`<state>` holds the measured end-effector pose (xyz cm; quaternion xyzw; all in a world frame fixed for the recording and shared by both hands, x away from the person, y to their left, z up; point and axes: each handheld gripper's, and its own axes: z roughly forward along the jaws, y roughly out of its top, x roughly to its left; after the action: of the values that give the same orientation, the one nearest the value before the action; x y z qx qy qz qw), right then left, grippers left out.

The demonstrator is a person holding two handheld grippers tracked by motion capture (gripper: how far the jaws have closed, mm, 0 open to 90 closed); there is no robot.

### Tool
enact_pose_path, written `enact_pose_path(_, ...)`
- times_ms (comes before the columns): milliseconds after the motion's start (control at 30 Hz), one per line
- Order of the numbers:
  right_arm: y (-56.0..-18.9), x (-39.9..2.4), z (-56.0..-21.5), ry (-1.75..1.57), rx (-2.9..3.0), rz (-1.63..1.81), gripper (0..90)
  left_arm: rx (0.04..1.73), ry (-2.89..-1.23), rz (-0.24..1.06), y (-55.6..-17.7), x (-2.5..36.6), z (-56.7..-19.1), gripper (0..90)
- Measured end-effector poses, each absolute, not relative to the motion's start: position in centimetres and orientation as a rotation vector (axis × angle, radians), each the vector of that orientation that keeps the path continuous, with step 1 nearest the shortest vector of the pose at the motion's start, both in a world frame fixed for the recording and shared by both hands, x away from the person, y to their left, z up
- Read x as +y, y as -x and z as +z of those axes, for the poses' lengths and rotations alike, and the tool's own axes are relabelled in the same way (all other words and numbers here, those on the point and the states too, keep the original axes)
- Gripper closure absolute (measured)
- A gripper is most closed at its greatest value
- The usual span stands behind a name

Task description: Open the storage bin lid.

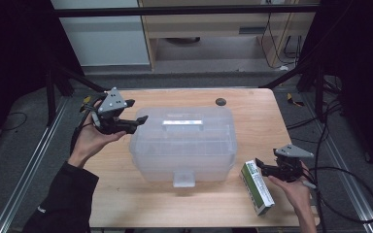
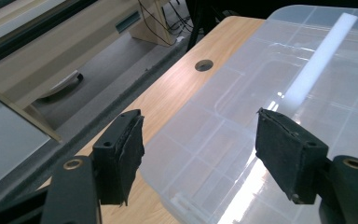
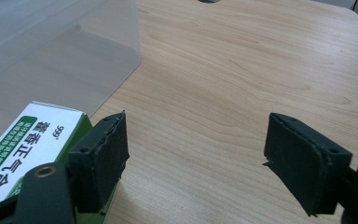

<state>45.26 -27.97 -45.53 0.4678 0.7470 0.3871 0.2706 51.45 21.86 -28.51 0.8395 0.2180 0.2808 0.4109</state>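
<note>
The green-and-white cardboard box (image 1: 256,188) lies just left of the right gripper (image 1: 263,167), its long axis pointing away from the clear plastic bin (image 1: 182,145). That gripper's jaws stand apart, empty; the left gripper (image 1: 137,120), also apart, hovers at the bin's far-left corner.

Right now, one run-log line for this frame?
left gripper: open, by bin corner | right gripper: open, beside green-white box, nothing held | clear bin: lid on, table middle

Cut off and unreadable parts

The clear storage box (image 2: 279,116) runs off the left gripper view's right and bottom edges — contents too hazy to tell; the green-and-white carton (image 3: 32,140) is cut by the right gripper view's left edge — part behind a jaw.
</note>
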Motion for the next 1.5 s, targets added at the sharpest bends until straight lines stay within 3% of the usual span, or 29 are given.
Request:
enact_pose_path(867,-45.3,-28.0,-45.8,-1.260,2.037,1.026,22.9,0.323,-2.296,0.668,-51.0,18.6,-28.7,32.7)
enact_pose_path(1500,-45.4,-27.9,-46.0,-1.263,2.057,1.021,25.0,0.275,-2.350,0.626,-51.2,16.1,-29.6,34.8)
